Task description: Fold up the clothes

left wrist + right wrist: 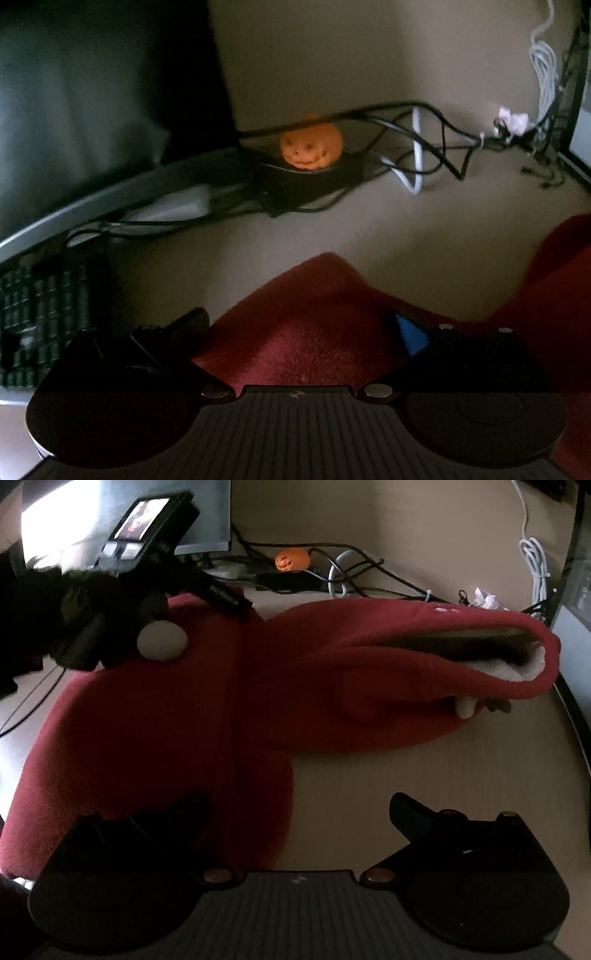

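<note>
A dark red fleece hoodie (166, 720) lies spread on the beige table (443, 775). Its hood (424, 635) points right, showing cream lining (509, 672) and pale drawstring ends (465, 705). My right gripper (299, 805) is open at the garment's near edge, left finger over the fleece, right finger over bare table. My left gripper (299, 325) is open, with a raised peak of the red fleece (317, 314) between its spread fingers. In the right wrist view a gloved hand (74, 609) holds the left gripper's body (221, 594) over the hoodie's far left part.
An orange pumpkin toy (310, 147) sits among tangled black cables (447, 147) at the back of the table. A keyboard (40, 314) and a dark monitor (92, 92) stand at the left. A white cable bundle (535, 565) and crumpled paper (485, 598) lie at the back right.
</note>
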`<state>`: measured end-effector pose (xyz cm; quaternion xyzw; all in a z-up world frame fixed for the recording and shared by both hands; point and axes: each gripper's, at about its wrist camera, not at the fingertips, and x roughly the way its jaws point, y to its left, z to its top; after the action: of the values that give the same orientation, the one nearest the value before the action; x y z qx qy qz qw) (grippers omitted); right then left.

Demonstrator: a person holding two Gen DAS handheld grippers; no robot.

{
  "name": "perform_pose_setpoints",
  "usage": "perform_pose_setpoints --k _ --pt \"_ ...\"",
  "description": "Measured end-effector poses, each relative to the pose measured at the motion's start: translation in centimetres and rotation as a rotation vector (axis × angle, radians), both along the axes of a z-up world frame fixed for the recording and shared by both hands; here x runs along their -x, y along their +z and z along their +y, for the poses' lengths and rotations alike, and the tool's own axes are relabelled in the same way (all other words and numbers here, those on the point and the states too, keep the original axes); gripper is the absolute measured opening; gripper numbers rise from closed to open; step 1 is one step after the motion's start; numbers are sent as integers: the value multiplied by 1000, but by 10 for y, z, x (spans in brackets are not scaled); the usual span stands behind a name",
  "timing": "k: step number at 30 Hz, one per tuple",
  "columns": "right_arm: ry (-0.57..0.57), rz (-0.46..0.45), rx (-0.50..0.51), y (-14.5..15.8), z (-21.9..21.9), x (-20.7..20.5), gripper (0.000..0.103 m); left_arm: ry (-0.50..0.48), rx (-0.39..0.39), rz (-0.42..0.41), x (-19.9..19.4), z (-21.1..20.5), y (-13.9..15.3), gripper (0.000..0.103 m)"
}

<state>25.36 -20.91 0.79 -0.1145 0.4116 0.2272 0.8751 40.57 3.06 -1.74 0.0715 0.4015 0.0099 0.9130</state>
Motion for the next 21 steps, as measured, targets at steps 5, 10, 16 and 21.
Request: perform_pose_setpoints --k 5,10,16,21 --pt "71 45 -19 -3 22 -2 103 8 14 -7 10 1 18 103" --pt "266 114 -98 -6 76 13 103 -26 125 -82 62 13 65 103" --pt "450 95 -160 26 69 26 103 -136 95 -159 123 10 103 103" --pt "383 -48 -132 77 -26 33 103 -261 -4 -169 159 -14 101 103"
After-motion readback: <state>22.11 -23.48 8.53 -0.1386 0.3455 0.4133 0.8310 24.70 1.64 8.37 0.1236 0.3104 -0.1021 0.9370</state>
